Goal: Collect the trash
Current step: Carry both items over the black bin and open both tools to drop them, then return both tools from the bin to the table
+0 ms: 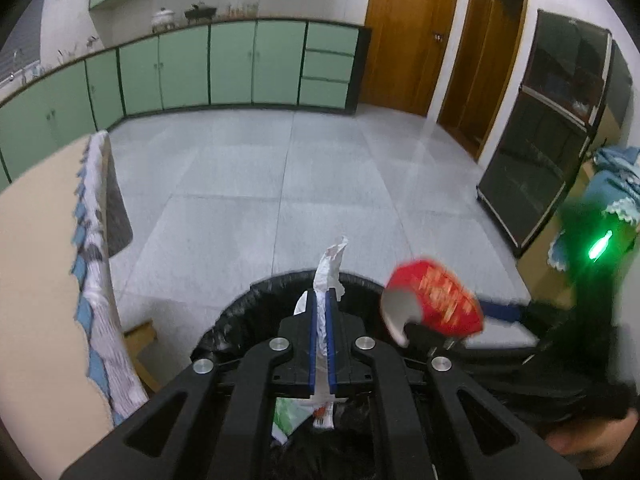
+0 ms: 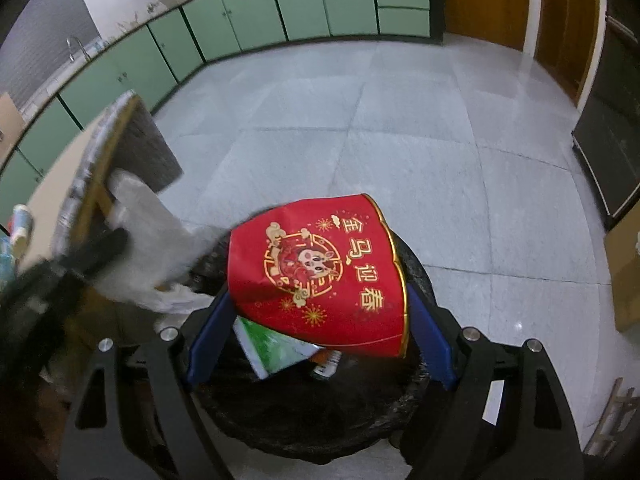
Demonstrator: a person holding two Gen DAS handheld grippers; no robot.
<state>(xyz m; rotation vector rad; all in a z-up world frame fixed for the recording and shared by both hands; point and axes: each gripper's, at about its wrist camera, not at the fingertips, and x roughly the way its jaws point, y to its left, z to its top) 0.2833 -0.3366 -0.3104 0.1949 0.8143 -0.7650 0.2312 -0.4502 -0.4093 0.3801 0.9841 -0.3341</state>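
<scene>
Left gripper (image 1: 323, 322): fingers pressed together on one crumpled white tissue (image 1: 329, 268), which sticks up past the fingertips. The pinch is narrow because the tissue is thin and soft.

Right gripper (image 2: 316, 312): fingers spread wide, one on each side of one red paper cup (image 2: 320, 276). The cup is broad, so the wide stance is what its body demands; it appears held between the blue pads, mouth tilted down and away.

Trash bin (image 1: 240, 320): one round bin with a black liner, directly below and just ahead of both sets of fingers. Both items are held above the opening, judged ready for release into it.

Bin contents: one green-and-white wrapper (image 2: 276, 350) below the right fingers, beside one smaller printed packet (image 2: 326, 362). Further contents cannot be told in the dark liner.

Task items count: two in hand, one tissue and one cup; at least two already in the bin.

Worktop (image 1: 40, 280): to the left of the left fingers, edged with a patterned cloth (image 1: 96, 280); whether more trash remains there cannot be told.

Next step, judged: spread each pair of fingers over the liner so both pieces fall inside.

Risk, judged: the light tissue may cling to a pad.
</scene>
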